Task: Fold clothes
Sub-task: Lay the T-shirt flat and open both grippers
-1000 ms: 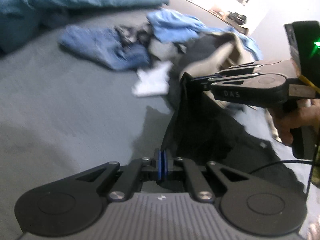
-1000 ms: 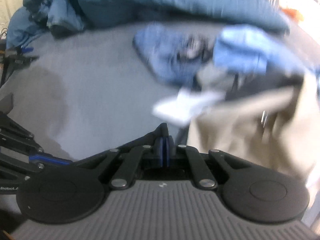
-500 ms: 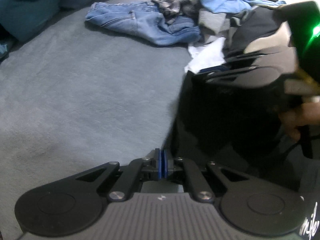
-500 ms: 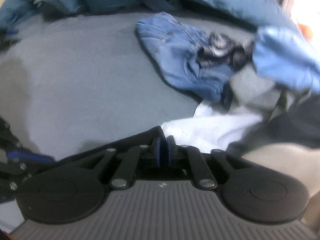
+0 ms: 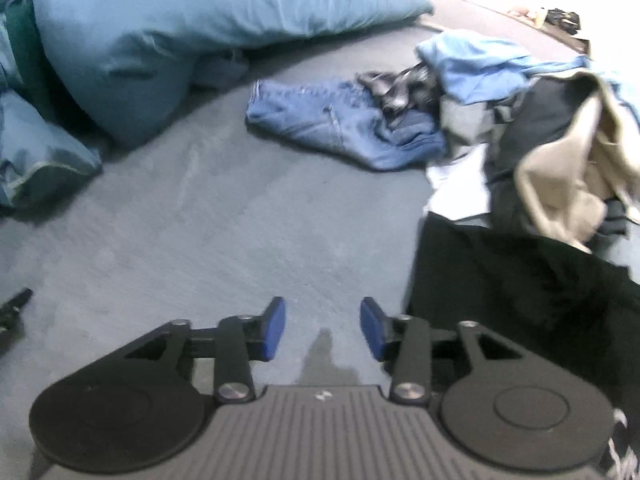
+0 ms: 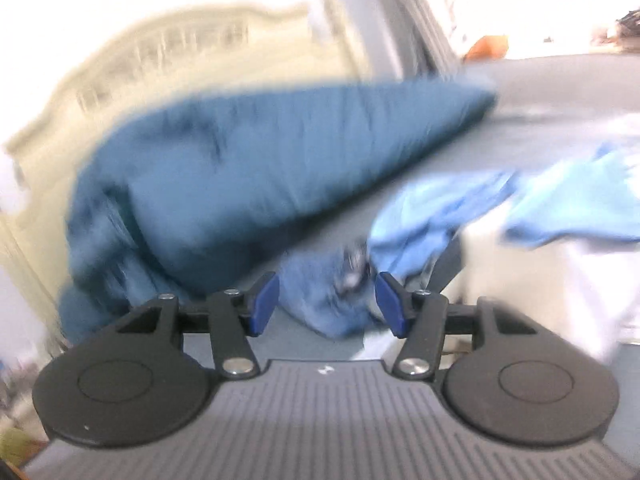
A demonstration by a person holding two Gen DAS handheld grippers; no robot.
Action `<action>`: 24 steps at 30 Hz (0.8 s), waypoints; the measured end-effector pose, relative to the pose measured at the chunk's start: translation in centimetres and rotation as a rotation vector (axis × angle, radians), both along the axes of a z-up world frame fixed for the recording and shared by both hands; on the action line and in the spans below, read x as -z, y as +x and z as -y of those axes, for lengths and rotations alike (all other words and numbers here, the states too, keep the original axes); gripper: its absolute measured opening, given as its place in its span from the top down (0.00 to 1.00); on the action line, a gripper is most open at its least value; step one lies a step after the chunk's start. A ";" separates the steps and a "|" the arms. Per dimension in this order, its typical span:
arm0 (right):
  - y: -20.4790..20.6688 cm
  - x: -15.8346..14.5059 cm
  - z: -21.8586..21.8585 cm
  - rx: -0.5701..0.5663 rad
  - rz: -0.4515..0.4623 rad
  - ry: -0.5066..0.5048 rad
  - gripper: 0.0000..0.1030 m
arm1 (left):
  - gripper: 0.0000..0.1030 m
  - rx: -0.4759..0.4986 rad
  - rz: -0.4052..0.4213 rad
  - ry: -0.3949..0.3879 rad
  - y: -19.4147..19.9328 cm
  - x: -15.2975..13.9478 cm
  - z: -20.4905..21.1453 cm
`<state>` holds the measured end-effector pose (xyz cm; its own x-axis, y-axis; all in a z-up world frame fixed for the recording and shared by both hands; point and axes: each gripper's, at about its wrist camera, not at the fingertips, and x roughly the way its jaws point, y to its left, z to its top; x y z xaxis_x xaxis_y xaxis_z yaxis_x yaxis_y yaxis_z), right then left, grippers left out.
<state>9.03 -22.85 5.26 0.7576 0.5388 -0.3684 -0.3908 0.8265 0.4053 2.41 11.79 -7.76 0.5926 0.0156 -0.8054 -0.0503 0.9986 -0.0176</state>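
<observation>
A black garment (image 5: 520, 292) lies flat on the grey bed (image 5: 200, 220) at the right of the left wrist view, just right of my left gripper (image 5: 323, 328). That gripper's jaws are opening, with only bare bed between the blue pads. Beyond lies a pile of clothes: blue jeans (image 5: 340, 124), a light blue shirt (image 5: 480, 64), a beige garment (image 5: 568, 176) and a white piece (image 5: 460, 188). My right gripper (image 6: 326, 304) is raised and its jaws are opening, holding nothing. Blurred jeans (image 6: 320, 292) and the light blue shirt (image 6: 460, 204) show beyond it.
Large teal pillows (image 5: 160, 28) lie at the back left of the bed. In the right wrist view the same pillow (image 6: 260, 176) rests against a cream headboard (image 6: 160, 48). A small dark object (image 5: 12, 308) sits at the left edge.
Both grippers were shut on the black garment and have let it go; it now lies on the bed. The right gripper rose and swung up toward the headboard, out of the left wrist view.
</observation>
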 end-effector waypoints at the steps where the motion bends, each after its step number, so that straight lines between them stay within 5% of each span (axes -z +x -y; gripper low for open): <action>1: -2.7 -1.2 1.1 0.007 -0.002 0.010 0.48 | 0.51 0.028 0.006 -0.005 -1.0 -0.7 -0.1; 3: -8.2 -3.5 3.3 0.021 -0.005 0.030 0.48 | 0.47 0.113 -0.003 -0.015 -3.2 -1.9 -0.2; 6: -18.0 -4.2 4.4 0.085 -0.134 -0.051 0.45 | 0.44 0.254 -0.079 -0.053 -7.1 -2.3 0.1; 10: -30.3 0.6 5.8 0.268 -0.471 -0.062 0.42 | 0.44 0.375 -0.238 -0.154 -13.7 -1.3 -0.3; 13: -39.7 6.8 7.6 0.493 -0.759 0.006 0.42 | 0.44 0.380 -0.318 -0.177 -18.2 0.3 -0.6; 15: -45.5 10.4 8.9 0.642 -0.868 0.035 0.42 | 0.44 0.360 -0.360 -0.184 -21.1 1.4 -0.8; 20: -53.2 15.4 12.0 0.836 -0.898 0.094 0.42 | 0.46 0.378 -0.374 -0.145 -25.5 3.3 0.1; 24: -53.0 17.2 12.9 0.795 -0.811 0.138 0.42 | 0.60 0.408 -0.339 -0.095 -27.3 3.9 0.9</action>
<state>-44.01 -35.76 -11.99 0.4685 0.0866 -0.8792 0.6408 0.6518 0.4056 -24.86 10.85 -11.65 0.2417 -0.2439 -0.9392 0.3224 0.9331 -0.1593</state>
